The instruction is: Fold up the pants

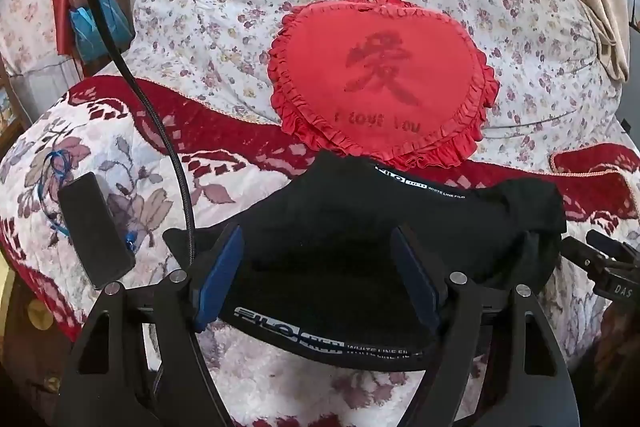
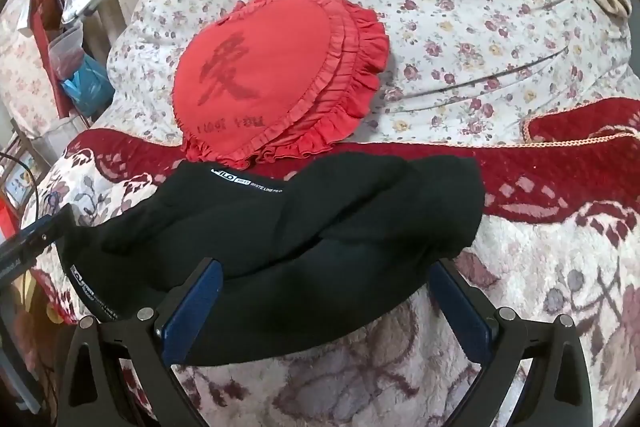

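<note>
**One pair of black pants, two open grippers**

One pair of black pants [image 2: 288,223] lies bunched in a folded heap on the red-and-cream floral blanket [image 2: 540,267], its far edge just short of one red heart-shaped cushion [image 2: 276,75] with a ruffled border. Two strips of white lettering show on the fabric in the left wrist view: one along the near waistband edge and one on the far fold.

Two grippers are at the pants. The left gripper [image 1: 320,267] has its jaws spread wide, the two blue pads standing either side of the near part of the heap, with cloth between them but not pinched. The right gripper [image 2: 326,299] is likewise spread apart, its two blue pads flanking the near edge of the pants without closing on it.

One black phone-like slab [image 1: 94,229] rests on the blanket to the left, well apart from the pants. One black cable [image 1: 132,79] arcs across the left wrist view. Behind the cushion lies one pale quilt [image 1: 224,7] with small flowers.
</note>
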Demonstrator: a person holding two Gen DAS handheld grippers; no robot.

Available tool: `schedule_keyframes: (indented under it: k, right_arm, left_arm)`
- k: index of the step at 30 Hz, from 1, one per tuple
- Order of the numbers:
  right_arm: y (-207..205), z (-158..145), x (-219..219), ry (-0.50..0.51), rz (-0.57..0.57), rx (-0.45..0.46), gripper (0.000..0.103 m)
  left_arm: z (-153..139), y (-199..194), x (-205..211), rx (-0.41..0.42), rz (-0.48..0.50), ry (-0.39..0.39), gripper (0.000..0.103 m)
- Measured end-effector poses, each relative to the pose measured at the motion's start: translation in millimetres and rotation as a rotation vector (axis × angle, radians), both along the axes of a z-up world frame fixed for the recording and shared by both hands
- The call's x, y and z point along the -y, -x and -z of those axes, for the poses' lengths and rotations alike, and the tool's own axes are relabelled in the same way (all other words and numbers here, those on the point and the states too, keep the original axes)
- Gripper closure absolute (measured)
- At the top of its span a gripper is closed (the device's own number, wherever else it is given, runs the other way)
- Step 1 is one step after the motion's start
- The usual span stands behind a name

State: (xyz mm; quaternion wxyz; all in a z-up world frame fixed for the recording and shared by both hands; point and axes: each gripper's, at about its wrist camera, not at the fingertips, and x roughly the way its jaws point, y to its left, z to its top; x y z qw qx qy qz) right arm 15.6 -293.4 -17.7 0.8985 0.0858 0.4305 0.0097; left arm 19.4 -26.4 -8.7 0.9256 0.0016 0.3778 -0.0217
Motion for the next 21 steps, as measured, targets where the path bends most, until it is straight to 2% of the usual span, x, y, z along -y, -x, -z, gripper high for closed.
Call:
schedule_keyframes:
  k: [5, 21]
  right_arm:
    - [-13, 1, -4, -0.029, -0.003, 0.0, 0.001]
    - [-22, 9, -14, -0.01, -0.027, -0.019, 0.001]
  left_arm:
    - [3, -6, 0, -0.011, -0.005, -0.001, 0.027]
    - [17, -17, -5, -0.05, -0.024, 0.002, 0.027]
